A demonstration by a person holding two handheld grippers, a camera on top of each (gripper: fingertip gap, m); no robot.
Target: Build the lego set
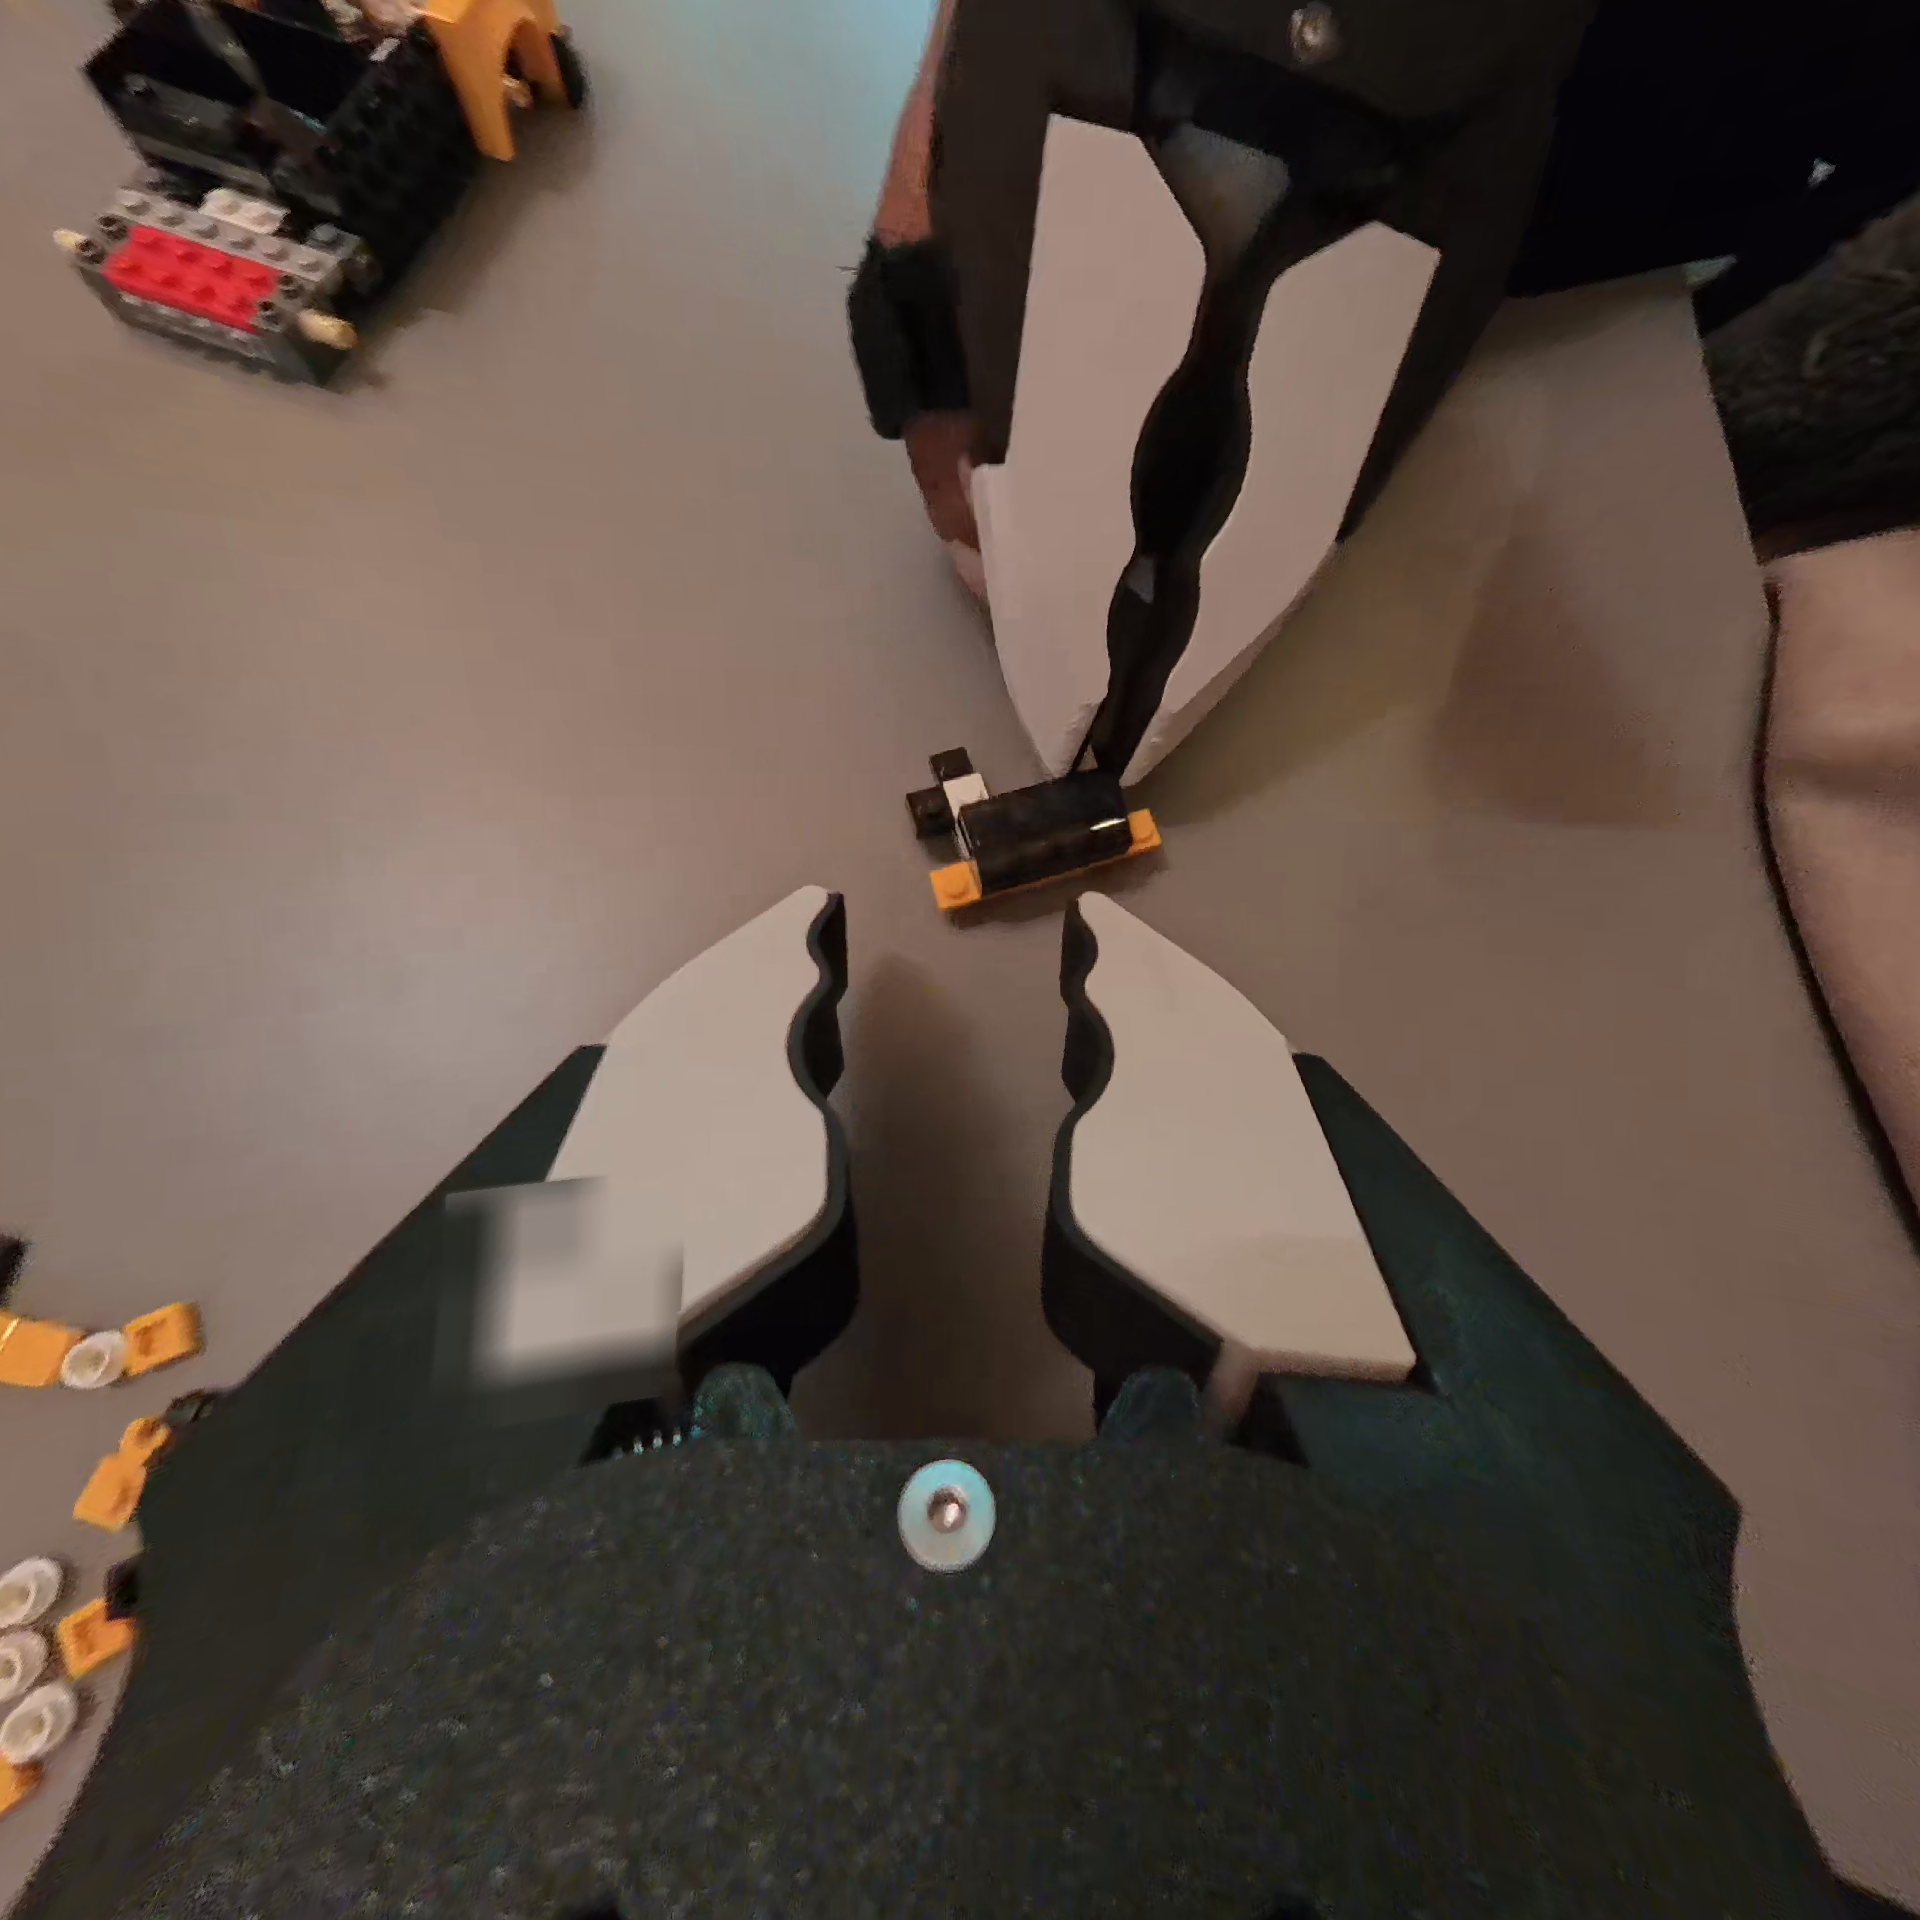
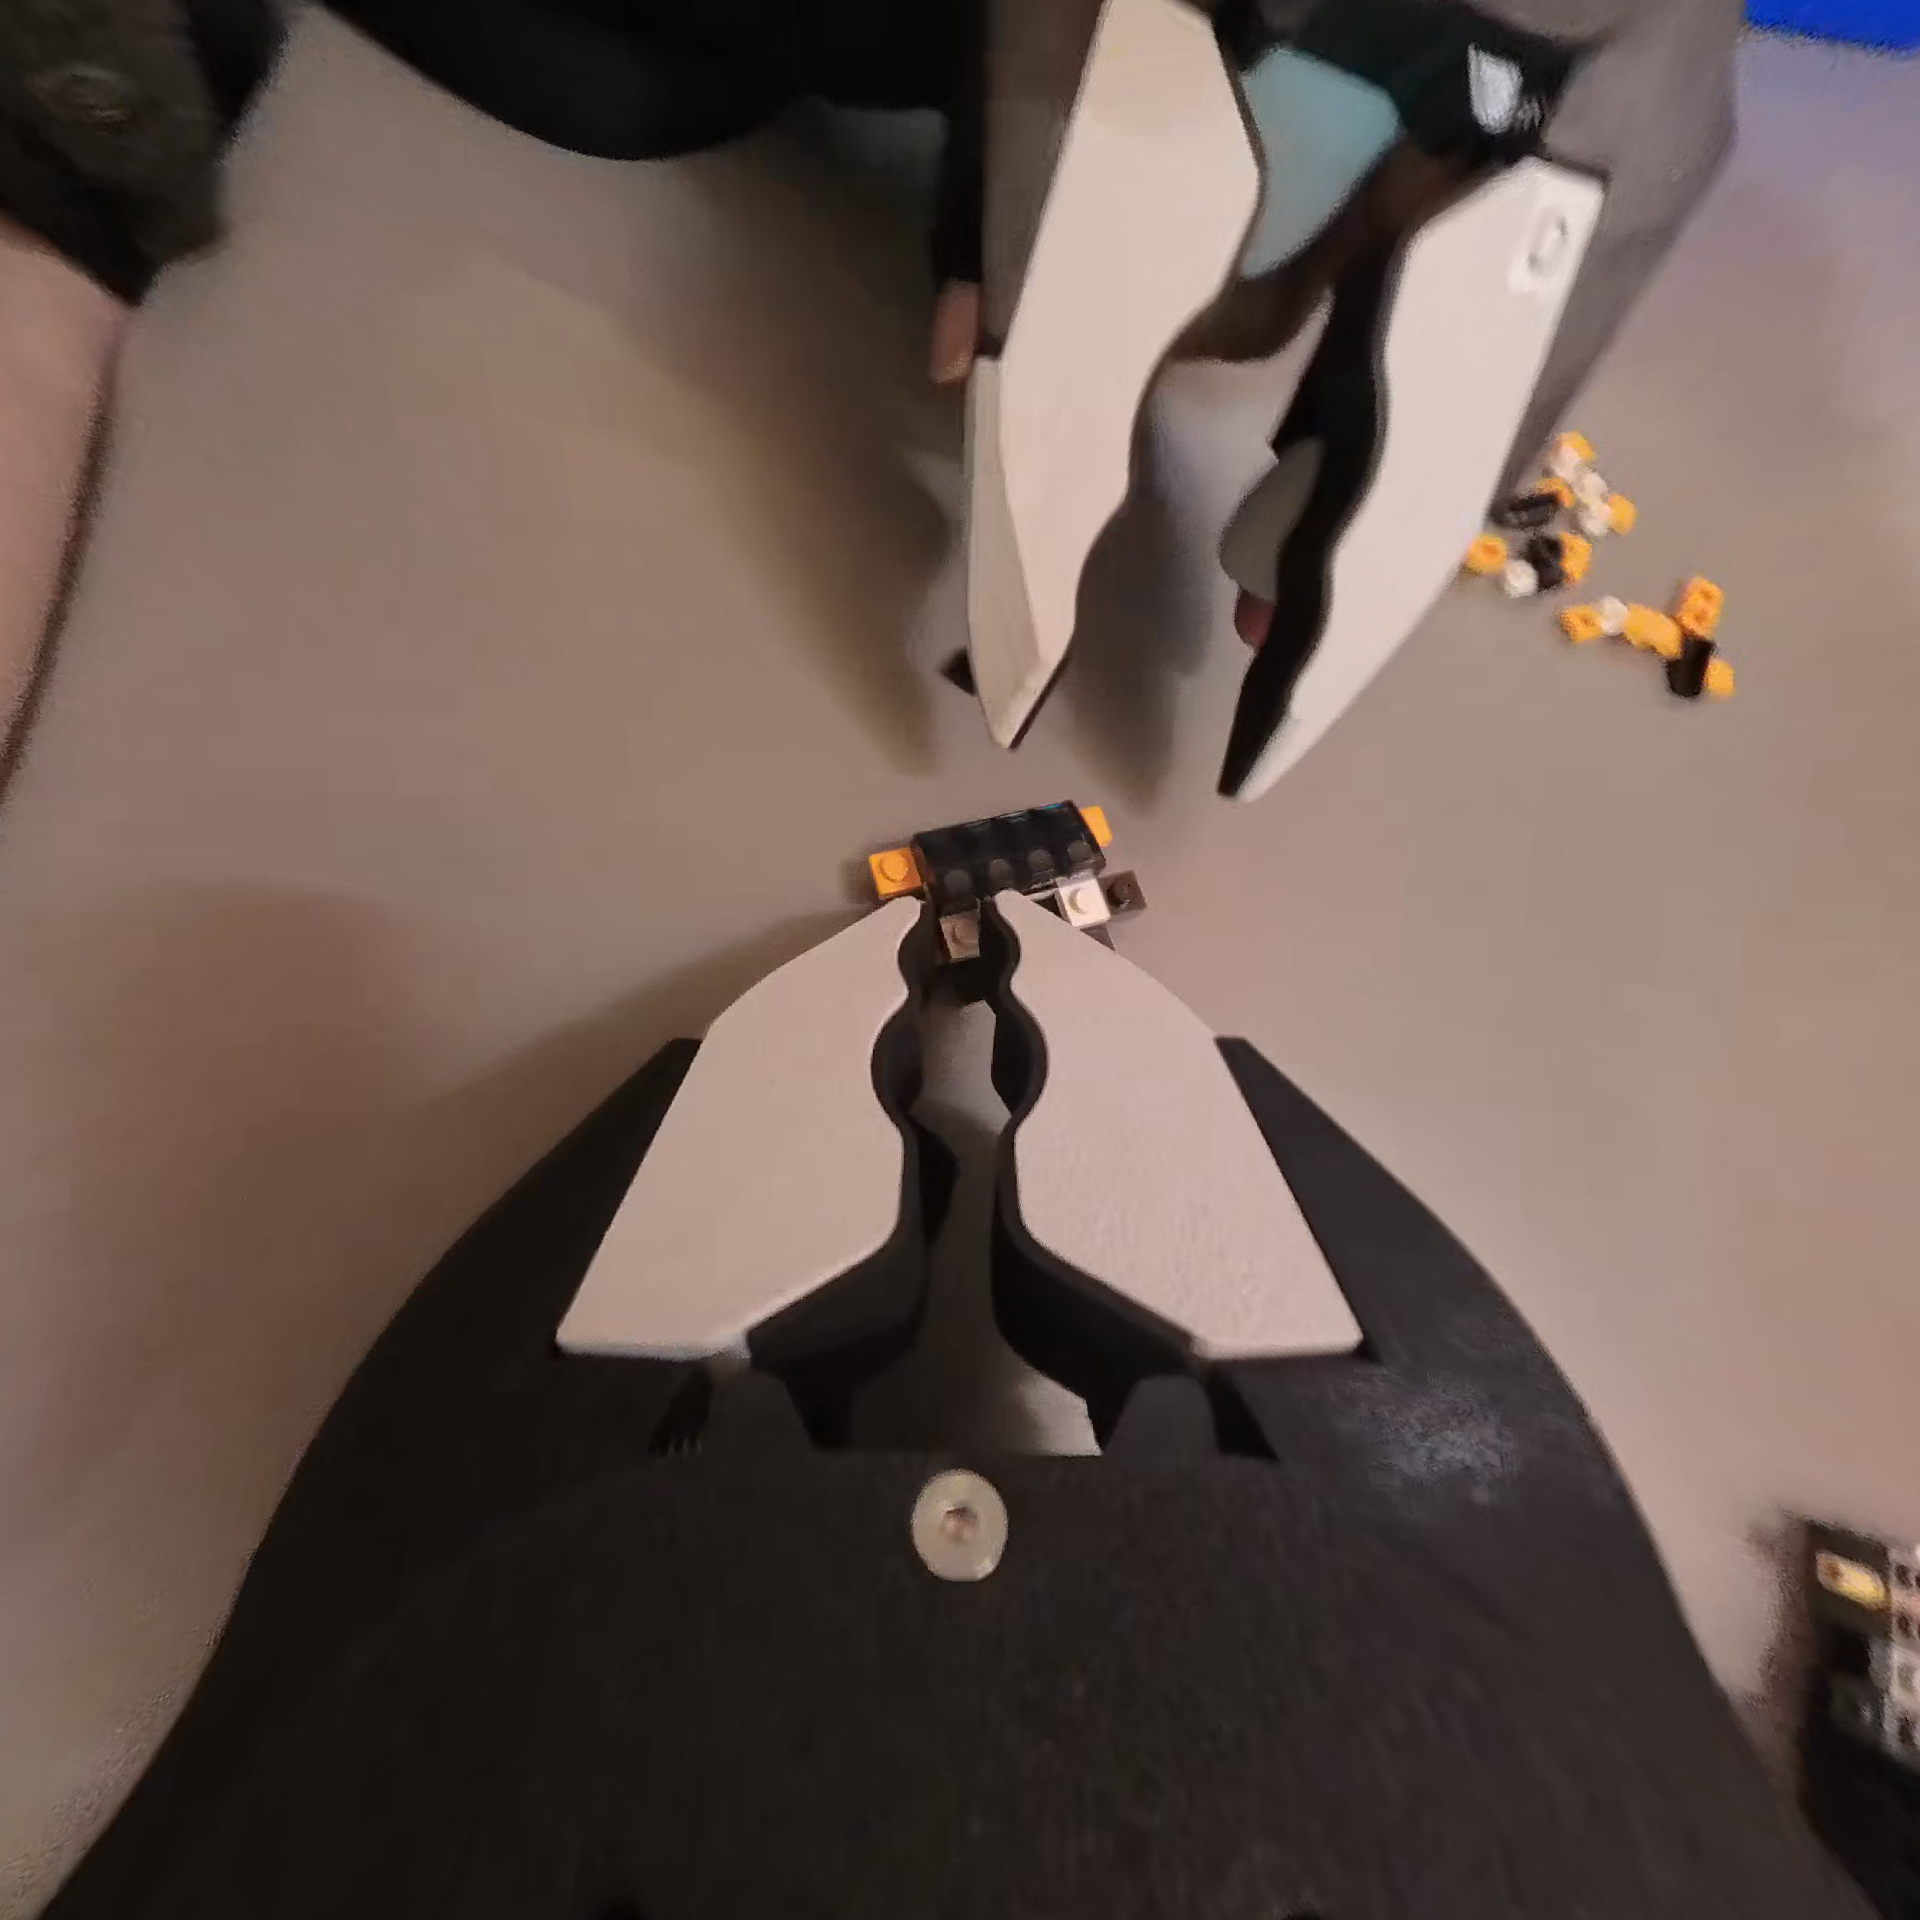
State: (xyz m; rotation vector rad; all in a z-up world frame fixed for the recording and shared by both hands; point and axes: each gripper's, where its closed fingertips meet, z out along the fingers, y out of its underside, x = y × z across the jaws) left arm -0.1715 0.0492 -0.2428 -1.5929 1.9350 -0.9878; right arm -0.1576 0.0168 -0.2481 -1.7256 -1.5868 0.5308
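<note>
A small lego sub-assembly (image 1: 1044, 836) lies on the grey surface: a black brick on an orange plate, with small white and black pieces at one side. My left gripper (image 1: 956, 914) is open and empty, with its tips just short of the assembly. My right gripper (image 2: 961, 914) is shut on a small grey piece (image 2: 961, 935) at the assembly's (image 2: 997, 862) near side. In the left wrist view the right gripper (image 1: 1096, 764) reaches the assembly from the far side. In the right wrist view the left gripper (image 2: 1127, 764) stands open just beyond it.
A larger black, grey and red lego build (image 1: 239, 208) with an orange arch stands far left; it shows in the right wrist view (image 2: 1860, 1642) too. Loose orange, white and black pieces (image 1: 94, 1351) (image 2: 1610, 582) lie scattered. A person's leg (image 1: 1849, 831) is at the right. My hands' fingertips stand some 4 cm from each other.
</note>
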